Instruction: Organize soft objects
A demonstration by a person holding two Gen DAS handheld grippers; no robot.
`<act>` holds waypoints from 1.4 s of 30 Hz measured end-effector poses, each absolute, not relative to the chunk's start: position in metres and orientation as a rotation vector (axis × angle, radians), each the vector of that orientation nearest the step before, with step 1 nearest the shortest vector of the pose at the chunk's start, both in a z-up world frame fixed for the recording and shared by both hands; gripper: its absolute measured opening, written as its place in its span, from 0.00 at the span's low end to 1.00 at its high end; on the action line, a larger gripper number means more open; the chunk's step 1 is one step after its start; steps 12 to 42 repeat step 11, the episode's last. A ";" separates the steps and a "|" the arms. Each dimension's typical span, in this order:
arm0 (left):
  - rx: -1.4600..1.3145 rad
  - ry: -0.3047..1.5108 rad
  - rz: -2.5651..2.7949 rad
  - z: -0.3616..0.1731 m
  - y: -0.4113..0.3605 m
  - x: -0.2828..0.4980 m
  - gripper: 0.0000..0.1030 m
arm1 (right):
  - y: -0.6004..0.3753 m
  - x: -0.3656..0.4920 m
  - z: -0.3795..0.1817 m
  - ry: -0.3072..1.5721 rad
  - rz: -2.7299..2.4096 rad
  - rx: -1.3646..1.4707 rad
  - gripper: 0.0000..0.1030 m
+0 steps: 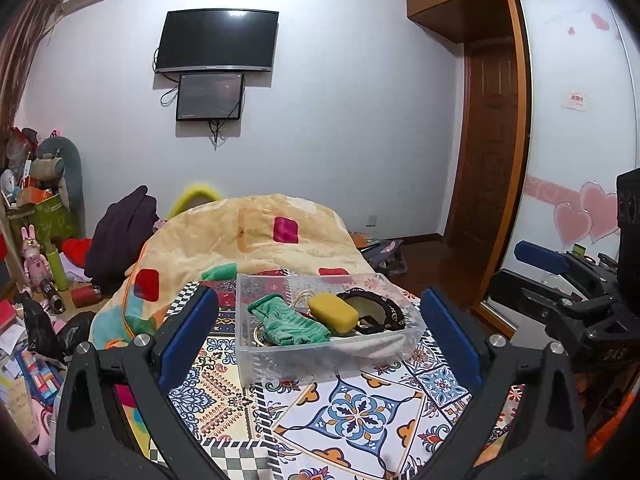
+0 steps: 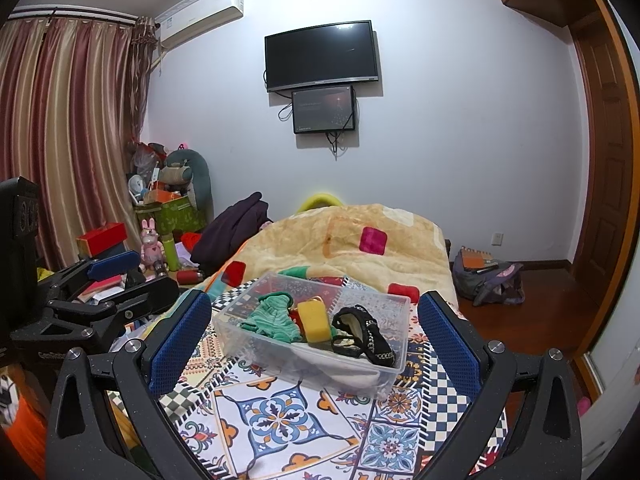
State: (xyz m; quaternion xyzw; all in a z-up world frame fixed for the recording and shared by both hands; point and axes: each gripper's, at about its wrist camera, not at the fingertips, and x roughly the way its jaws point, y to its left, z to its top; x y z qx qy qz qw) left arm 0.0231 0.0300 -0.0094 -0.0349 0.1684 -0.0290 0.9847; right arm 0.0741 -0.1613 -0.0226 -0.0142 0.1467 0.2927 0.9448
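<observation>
While both grippers hover with their blue, dimple-textured pads spread wide and empty, a clear plastic bin [image 1: 326,354] sits between them on a glossy mat [image 1: 360,412] printed with ornate tile patterns. Inside the rectangular bin lie three soft things—one ribbed green knit glove [image 1: 290,322], one rounded yellow sponge block [image 1: 333,313], and one black padded goggle [image 1: 376,312] with a chain-patterned strap—over white cloth. Behind the bin a fluffy cream blanket [image 1: 256,232] with red and green squares is heaped. Left gripper [image 1: 320,324] and right gripper [image 2: 314,330] each frame the bin; lettering on the grippers is too blurred to read.
</observation>
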 end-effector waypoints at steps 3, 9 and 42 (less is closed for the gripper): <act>-0.069 0.337 -0.058 -0.009 0.029 0.022 0.99 | -0.160 0.074 -0.022 0.300 0.597 -0.028 1.00; -0.064 0.333 -0.053 -0.008 0.028 0.021 0.99 | -0.159 0.076 -0.026 0.308 0.600 -0.018 1.00; -0.065 0.334 -0.054 -0.008 0.028 0.021 0.99 | -0.159 0.077 -0.026 0.310 0.600 -0.014 1.00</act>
